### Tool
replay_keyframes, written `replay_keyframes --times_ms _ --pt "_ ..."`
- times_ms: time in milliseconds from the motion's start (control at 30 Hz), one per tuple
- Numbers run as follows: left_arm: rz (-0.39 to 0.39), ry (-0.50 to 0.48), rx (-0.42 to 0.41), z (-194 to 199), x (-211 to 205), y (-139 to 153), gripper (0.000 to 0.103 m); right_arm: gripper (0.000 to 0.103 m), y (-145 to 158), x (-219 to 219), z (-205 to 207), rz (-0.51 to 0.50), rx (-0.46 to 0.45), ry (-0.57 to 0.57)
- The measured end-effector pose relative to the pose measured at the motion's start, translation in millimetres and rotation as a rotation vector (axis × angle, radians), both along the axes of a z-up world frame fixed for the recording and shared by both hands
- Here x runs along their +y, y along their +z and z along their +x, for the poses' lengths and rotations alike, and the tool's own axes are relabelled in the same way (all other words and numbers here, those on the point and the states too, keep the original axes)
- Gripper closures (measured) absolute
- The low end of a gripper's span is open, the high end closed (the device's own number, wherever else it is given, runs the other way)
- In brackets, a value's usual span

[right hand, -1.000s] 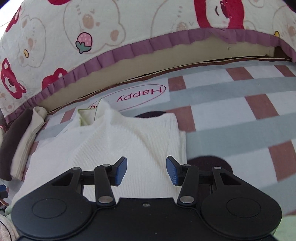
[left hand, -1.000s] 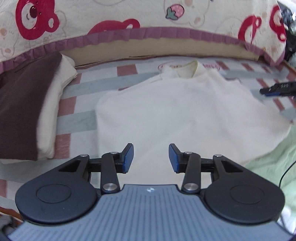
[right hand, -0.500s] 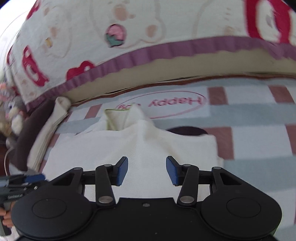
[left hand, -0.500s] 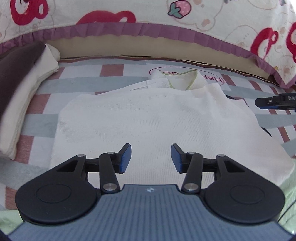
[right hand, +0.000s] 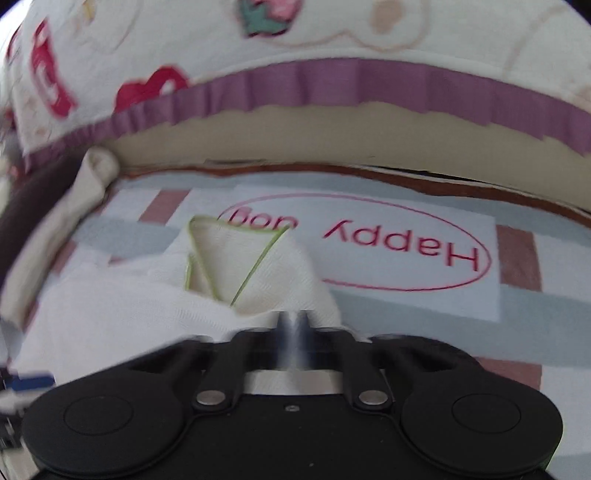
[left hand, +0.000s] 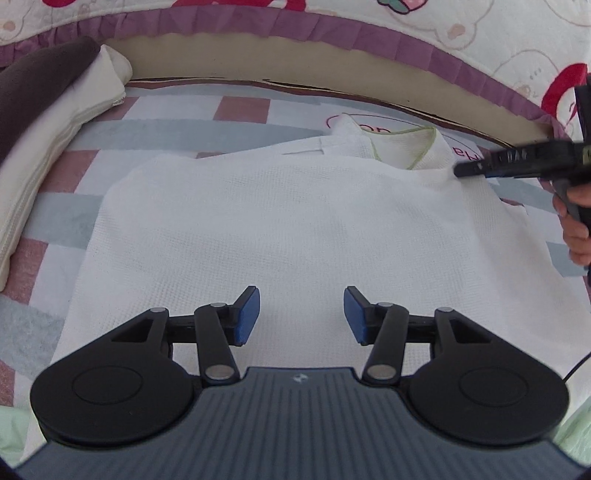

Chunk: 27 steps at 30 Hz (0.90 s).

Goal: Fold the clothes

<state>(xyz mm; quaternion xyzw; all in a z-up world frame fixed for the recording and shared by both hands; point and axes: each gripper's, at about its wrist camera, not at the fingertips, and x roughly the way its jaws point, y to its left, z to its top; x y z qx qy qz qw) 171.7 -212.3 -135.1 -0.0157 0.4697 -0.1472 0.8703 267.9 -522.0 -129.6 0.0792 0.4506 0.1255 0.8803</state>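
Left wrist view is showing a white waffle-knit top [left hand: 280, 229] lying spread flat on a checked blanket [left hand: 236, 107], collar [left hand: 402, 147] pointing toward the purple-frilled cushion edge [left hand: 332, 33] at the far side. The fold is only beginning: the garment is lying open, and the person is taking hold of its upper corners.

The right gripper [right hand: 291, 325] is reaching in just beside the collar, on the shoulder side of the top. Its fingers are pressed together, and the blurred right wrist view suggests they are pinching the white fabric there, though the contact itself is smeared.

The left gripper [left hand: 299, 317] is hovering over the lower middle of the top, well apart from the collar. Its fingers [left hand: 245, 314] are standing apart and opening, with nothing clamped between them.

Next, I judge, the left gripper needs to travel to the opposite shoulder or edge and close on the cloth, so both corners lift evenly for the fold.
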Motion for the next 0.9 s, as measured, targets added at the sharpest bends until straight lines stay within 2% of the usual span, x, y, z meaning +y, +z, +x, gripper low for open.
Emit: replay_keyframes --times_ms 133,167,233,300,433,500,533,600,667,733,833,867,900 --pt "-0.009 0.009 -0.011 6 1 -1 0.054 0.098 24 15 -44 0.022 -0.108 0.046" --pt "-0.023 0.015 -0.024 6 0 1 0.054 0.098 32 16 -55 0.06 -0.116 0.068" --pt "-0.062 0.022 -0.059 7 -3 6 0.054 0.098 44 17 -73 0.147 -0.098 0.117" --pt "-0.101 0.023 -0.098 10 -7 13 0.054 0.098 50 25 -88 0.185 -0.068 0.189" --pt "-0.139 0.011 -0.165 20 -17 28 0.052 0.098 48 46 -108 0.174 0.007 0.329" --pt "-0.155 -0.004 -0.178 27 -23 30 0.049 0.098 41 59 -114 0.106 0.032 0.385" --pt "-0.163 -0.025 -0.173 32 -27 28 0.048 0.094 37 63 -115 0.066 0.035 0.384" --pt "-0.17 -0.072 -0.14 44 -37 19 0.048 0.093 31 60 -112 0.036 0.031 0.334" --pt "-0.171 -0.102 -0.069 61 -48 4 0.048 0.074 31 42 -106 0.074 0.007 0.217" --pt "-0.17 -0.109 0.006 79 -57 -10 0.048 0.06 35 18 -103 0.102 -0.048 0.063" --pt "-0.216 -0.149 0.108 99 -71 -27 0.048 0.059 34 -12 -97 -0.04 -0.096 -0.069" --pt "-0.237 -0.145 0.149 105 -74 -33 0.048 0.059 30 -18 -94 -0.097 -0.095 -0.073" --pt "-0.24 -0.154 0.154 106 -77 -34 0.048 0.059 26 -24 -92 -0.145 -0.092 -0.068"
